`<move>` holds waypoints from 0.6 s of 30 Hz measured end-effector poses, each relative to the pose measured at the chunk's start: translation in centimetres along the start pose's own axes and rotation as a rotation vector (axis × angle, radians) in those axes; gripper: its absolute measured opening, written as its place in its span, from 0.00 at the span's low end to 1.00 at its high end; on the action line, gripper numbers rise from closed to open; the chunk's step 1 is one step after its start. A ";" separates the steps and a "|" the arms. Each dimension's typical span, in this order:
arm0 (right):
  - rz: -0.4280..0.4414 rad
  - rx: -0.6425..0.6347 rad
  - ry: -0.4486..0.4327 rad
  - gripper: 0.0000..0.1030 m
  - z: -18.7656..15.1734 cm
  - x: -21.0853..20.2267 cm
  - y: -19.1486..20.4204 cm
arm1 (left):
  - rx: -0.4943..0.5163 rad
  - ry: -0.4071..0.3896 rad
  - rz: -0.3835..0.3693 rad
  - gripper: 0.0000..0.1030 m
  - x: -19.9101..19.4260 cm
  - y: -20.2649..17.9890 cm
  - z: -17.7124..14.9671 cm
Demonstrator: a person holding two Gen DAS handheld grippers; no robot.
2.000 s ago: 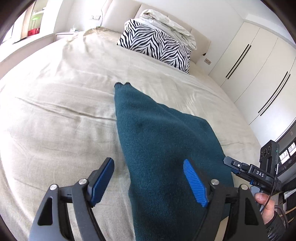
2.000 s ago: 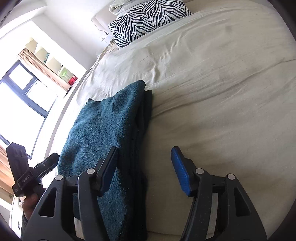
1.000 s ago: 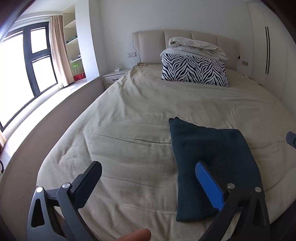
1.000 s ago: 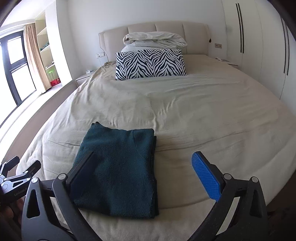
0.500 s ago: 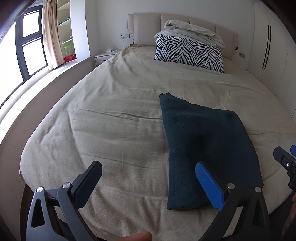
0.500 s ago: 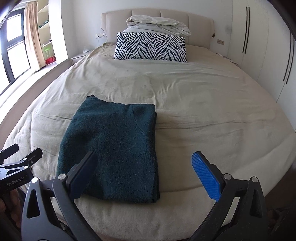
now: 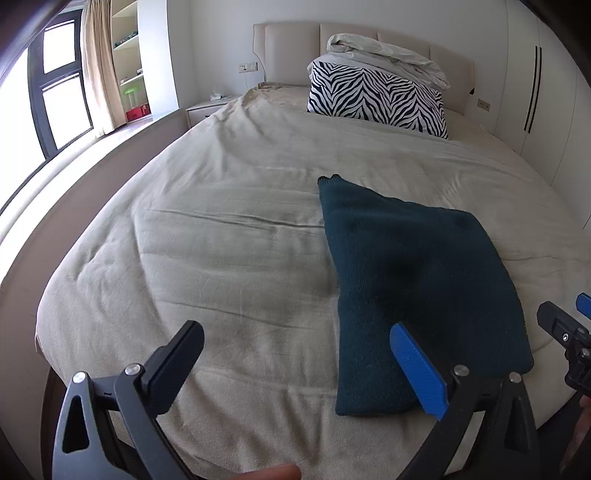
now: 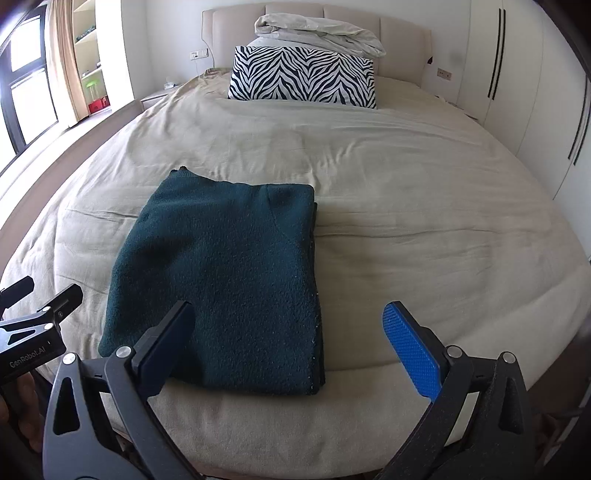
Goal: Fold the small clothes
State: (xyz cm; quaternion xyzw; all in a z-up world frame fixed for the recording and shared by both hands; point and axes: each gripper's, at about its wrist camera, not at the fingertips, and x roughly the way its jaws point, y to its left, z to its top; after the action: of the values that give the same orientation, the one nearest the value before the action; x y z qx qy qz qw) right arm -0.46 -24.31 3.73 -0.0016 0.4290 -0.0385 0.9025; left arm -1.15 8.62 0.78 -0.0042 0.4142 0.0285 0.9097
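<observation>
A dark teal knit garment (image 8: 225, 280) lies folded into a flat rectangle near the foot edge of the beige bed (image 8: 424, 206). It also shows in the left wrist view (image 7: 413, 280), right of centre. My left gripper (image 7: 295, 354) is open and empty, held above the bed's foot edge, left of the garment. My right gripper (image 8: 288, 332) is open and empty, held above the garment's near right corner. Neither touches the cloth.
A zebra-print pillow (image 8: 303, 77) with a crumpled white duvet (image 8: 317, 31) on top stands at the headboard. White wardrobe doors (image 8: 535, 92) line the right wall. A window (image 7: 55, 92), curtain and shelves are on the left, with a nightstand (image 7: 207, 109).
Both grippers have pulled back and up from the garment, which lay close under them two seconds ago. In the last half second the views barely shift. The garment stays folded.
</observation>
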 end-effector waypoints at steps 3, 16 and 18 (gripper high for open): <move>0.000 0.003 0.005 1.00 0.0 0.2 0.0 | 0.000 0.001 0.001 1.00 0.0 0.0 0.0; 0.004 0.007 0.017 1.00 -0.3 0.5 0.1 | 0.005 0.005 -0.002 1.00 0.1 -0.1 -0.2; 0.005 0.007 0.019 1.00 -0.3 0.5 0.1 | 0.005 0.005 -0.003 1.00 0.2 -0.1 -0.1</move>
State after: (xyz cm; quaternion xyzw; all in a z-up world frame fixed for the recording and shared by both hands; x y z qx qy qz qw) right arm -0.34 -24.26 3.14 0.0031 0.4372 -0.0380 0.8986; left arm -1.14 8.48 0.57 -0.0024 0.4164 0.0261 0.9088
